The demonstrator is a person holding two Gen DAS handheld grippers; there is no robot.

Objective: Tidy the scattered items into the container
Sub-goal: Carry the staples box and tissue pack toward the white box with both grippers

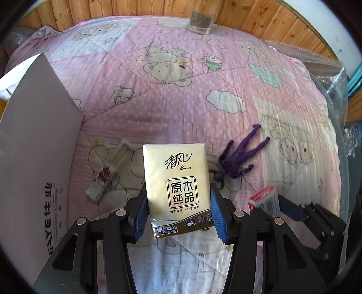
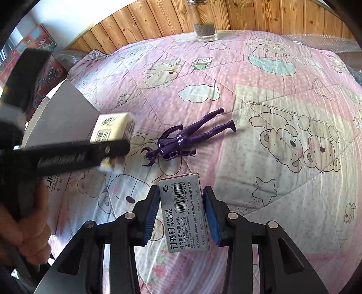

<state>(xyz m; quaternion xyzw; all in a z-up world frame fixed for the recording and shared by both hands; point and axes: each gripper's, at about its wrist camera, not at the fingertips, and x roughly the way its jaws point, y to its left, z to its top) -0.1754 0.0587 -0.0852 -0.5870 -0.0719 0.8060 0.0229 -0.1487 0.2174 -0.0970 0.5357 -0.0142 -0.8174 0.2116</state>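
Both tongs I held were clamped: left tongs (image 1: 178, 212) on a tissue pack (image 1: 177, 190), right tongs (image 2: 182, 212) on a staple box (image 2: 184, 212); a purple figure (image 2: 187, 140) and small packet (image 1: 101, 181) remained on the bed (image 1: 158, 101), outside the cardboard box (image 1: 38, 140).

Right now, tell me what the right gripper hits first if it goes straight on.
The right gripper, shut on the staple box, points at the purple figure on the quilt. That figure likely comes first, though depth is unclear.

a pink bear-print quilt (image 1: 203, 74) covers the bed; a glass jar (image 1: 199, 22) stands at its far edge, against wood panelling (image 2: 158, 20).
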